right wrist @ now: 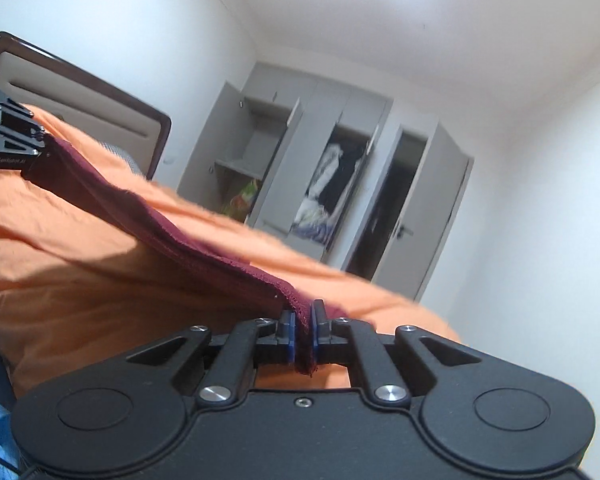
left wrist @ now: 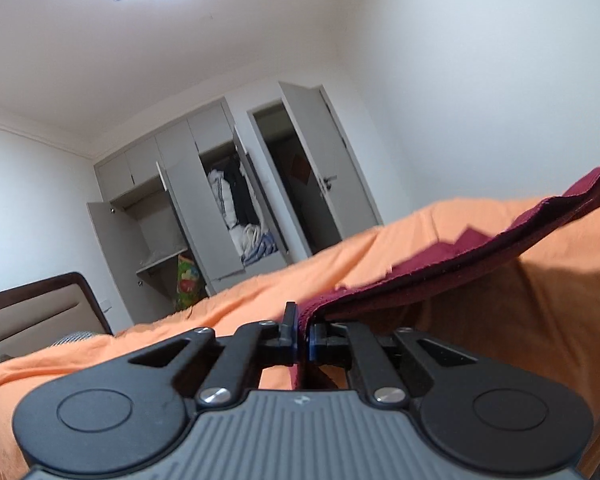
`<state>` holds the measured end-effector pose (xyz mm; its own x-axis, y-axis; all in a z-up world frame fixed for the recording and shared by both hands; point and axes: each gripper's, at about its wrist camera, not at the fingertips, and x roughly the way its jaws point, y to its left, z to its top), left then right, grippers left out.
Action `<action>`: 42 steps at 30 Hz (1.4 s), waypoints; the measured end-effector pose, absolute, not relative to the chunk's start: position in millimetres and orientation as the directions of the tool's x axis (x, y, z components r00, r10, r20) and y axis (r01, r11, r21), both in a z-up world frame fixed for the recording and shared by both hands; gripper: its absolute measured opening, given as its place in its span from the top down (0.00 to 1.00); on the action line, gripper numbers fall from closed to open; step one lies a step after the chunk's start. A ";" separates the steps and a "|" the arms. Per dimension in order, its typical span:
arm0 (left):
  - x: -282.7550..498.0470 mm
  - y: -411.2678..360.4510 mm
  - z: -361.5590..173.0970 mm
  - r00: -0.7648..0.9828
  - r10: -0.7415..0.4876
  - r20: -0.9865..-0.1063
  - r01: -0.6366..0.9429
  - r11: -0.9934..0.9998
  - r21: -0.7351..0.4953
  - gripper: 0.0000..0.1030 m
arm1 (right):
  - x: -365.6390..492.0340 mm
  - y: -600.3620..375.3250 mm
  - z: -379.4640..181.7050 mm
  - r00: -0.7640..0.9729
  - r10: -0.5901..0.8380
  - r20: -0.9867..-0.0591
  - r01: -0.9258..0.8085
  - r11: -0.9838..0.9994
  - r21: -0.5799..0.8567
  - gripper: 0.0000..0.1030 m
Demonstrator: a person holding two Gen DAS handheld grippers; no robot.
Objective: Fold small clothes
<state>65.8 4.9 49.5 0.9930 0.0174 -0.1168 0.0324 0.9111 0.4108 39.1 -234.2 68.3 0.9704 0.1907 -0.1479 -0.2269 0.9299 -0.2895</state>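
Left gripper (left wrist: 303, 334) clenched on one end of the maroon garment (left wrist: 440, 268) | right gripper (right wrist: 302, 330) clenched on its other end (a fold of cloth hangs down between the blue pads (right wrist: 287, 334)) | garment stretched between both grippers, raised over the orange bedsheet (right wrist: 80, 280) | open wardrobe (left wrist: 204, 200) behind

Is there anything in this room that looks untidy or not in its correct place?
Yes. The wardrobe doors stand open, and clothes sit in a loose heap inside its middle section. On the orange bed cover, the maroon garment is held between both grippers, which is expected.
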 end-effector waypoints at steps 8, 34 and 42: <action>16.8 13.3 101.6 0.985 -0.110 -0.134 0.157 0.892 0.423 0.96 | -0.1 -257.3 120.8 0.962 0.255 -0.092 -0.271 0.918 -0.290 0.94; 218.0 25.6 128.8 0.932 -0.223 -0.284 0.332 0.838 0.433 0.95 | 187.9 -269.8 146.0 0.954 0.253 -0.163 -0.298 0.861 -0.411 0.92; 338.9 43.5 71.0 0.860 -0.183 -0.477 0.388 0.842 0.374 0.95 | 328.8 -247.7 99.9 0.904 0.256 -0.343 -0.383 0.843 -0.378 0.92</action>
